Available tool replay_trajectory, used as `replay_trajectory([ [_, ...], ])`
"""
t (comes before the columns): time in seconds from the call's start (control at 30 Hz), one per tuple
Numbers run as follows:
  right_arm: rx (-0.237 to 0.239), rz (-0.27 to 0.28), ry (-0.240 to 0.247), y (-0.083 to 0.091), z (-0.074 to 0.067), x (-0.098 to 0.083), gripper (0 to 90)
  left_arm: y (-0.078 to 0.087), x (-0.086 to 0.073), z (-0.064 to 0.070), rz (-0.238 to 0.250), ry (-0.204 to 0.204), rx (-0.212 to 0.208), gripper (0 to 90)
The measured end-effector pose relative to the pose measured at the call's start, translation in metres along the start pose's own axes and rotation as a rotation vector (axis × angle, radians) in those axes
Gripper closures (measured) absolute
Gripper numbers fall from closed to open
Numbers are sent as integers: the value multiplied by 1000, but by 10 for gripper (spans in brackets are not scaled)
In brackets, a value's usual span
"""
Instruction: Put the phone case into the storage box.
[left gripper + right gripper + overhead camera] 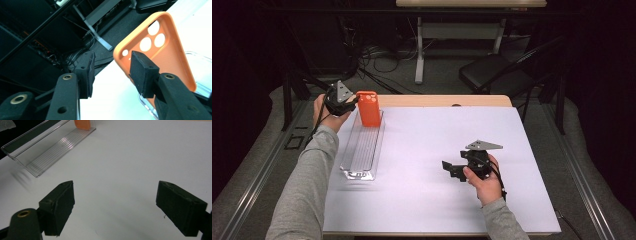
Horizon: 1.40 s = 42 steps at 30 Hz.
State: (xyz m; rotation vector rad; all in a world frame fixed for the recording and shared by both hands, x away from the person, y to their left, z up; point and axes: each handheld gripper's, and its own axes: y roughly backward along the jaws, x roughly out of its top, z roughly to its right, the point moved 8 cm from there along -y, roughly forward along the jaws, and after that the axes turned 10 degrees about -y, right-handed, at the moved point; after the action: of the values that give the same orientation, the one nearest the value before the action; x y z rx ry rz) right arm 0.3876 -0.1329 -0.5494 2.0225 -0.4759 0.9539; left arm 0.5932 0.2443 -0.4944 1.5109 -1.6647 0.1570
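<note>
Orange phone case (160,50), 3 camera cutouts

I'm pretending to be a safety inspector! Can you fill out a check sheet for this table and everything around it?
Surface: white table top, bare apart from the job's things; wooden edge at the far side.
Job's things: orange phone case stands upright at the far end of the clear plastic tray; three round camera holes show in the left gripper view.
Clutter: nothing seen.
Grippers: left gripper beside the case, jaws apart, pads not pressing it. Right gripper over bare table, jaws open, nothing between them.
Cables: a black cable trails from each gripper; loose cables lie on the floor beyond the table.
Surroundings: dark room, black chair, a desk's leg.
</note>
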Motion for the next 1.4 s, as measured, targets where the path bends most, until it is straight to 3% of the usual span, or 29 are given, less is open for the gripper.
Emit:
replay_trajectory([
  [0.17,-1,1,1,0,0,0,151,5,1,-7,-14,-7,47,514],
  [0.43,2,-1,-1,0,-1,0,151,7,-2,-6,-46,75,33,508],
  [0.53,2,0,1,0,0,0,151,8,-2,-6,-49,135,17,488],
  [0.77,3,-2,0,0,-1,0,151,12,1,-6,-33,203,-7,441],
  [1.1,4,-2,-1,-1,-1,0,150,19,3,1,-65,330,-102,424],
  [1.4,7,-6,5,-2,-2,0,150,30,12,5,-23,416,-177,358],
])
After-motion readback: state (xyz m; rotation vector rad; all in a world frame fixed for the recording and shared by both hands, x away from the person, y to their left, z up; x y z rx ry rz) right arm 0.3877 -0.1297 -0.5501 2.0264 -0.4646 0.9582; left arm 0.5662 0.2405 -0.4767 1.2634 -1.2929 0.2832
